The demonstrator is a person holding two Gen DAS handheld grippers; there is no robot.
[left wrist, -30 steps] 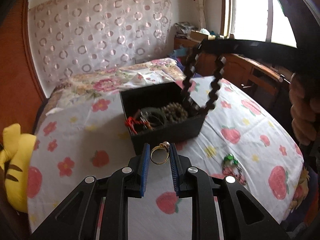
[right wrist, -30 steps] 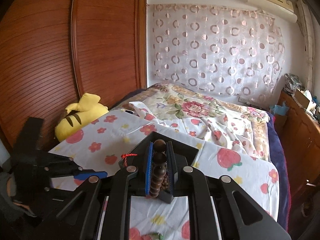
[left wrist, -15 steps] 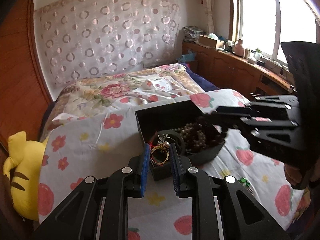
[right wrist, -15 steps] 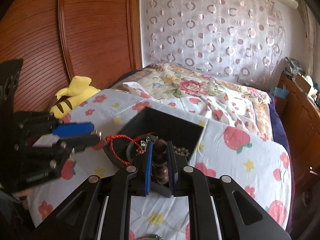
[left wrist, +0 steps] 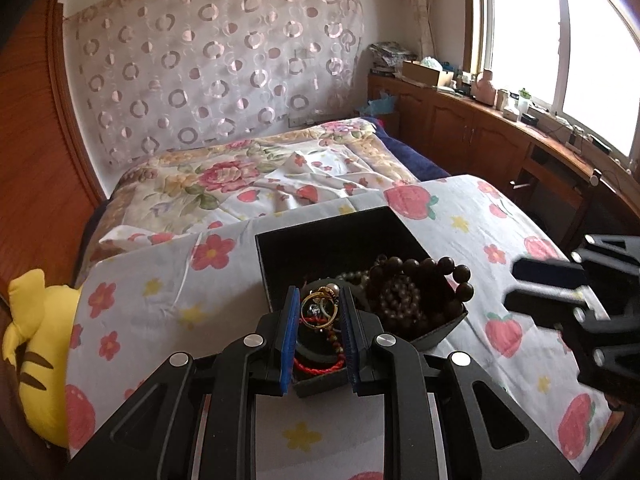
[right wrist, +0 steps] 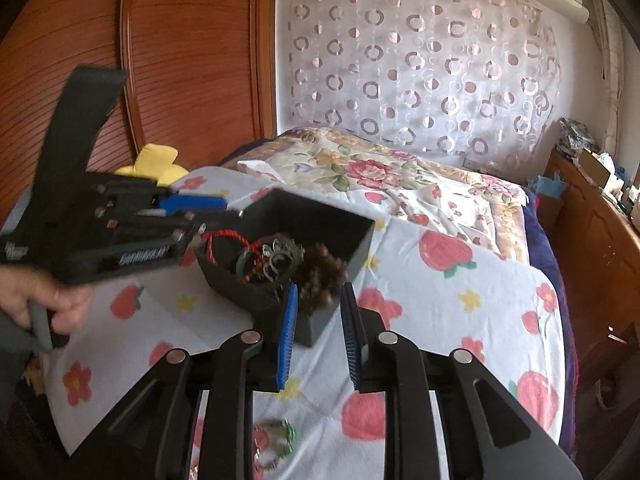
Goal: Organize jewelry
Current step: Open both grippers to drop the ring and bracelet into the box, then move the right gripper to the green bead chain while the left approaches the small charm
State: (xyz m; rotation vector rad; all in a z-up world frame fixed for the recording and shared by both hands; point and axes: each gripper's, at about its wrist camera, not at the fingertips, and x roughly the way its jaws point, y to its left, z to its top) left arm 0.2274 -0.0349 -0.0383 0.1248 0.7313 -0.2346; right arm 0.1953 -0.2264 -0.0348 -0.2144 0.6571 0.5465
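A black jewelry box (left wrist: 340, 236) (right wrist: 320, 216) stands on the flowered sheet. Inside lie dark brown bead strings (left wrist: 416, 292) (right wrist: 322, 274), a red cord (left wrist: 320, 362) (right wrist: 228, 236) and metal pieces. My left gripper (left wrist: 319, 310) is shut on a gold ring (left wrist: 318, 308) and holds it over the box's near corner. It also shows in the right wrist view (right wrist: 208, 216), reaching over the box. My right gripper (right wrist: 318, 304) is open and empty, just in front of the box. It also shows at the right edge of the left wrist view (left wrist: 540, 284).
A green beaded piece (right wrist: 276, 438) lies on the sheet under my right gripper. A yellow plush toy (left wrist: 32, 344) (right wrist: 154, 162) sits at the bed's left edge. A wooden wardrobe stands left, a wooden counter (left wrist: 500, 132) under the window right.
My right gripper has opened and let the brown beads drop into the box, then drawn back. My left gripper has moved forward with the ring, over the box.
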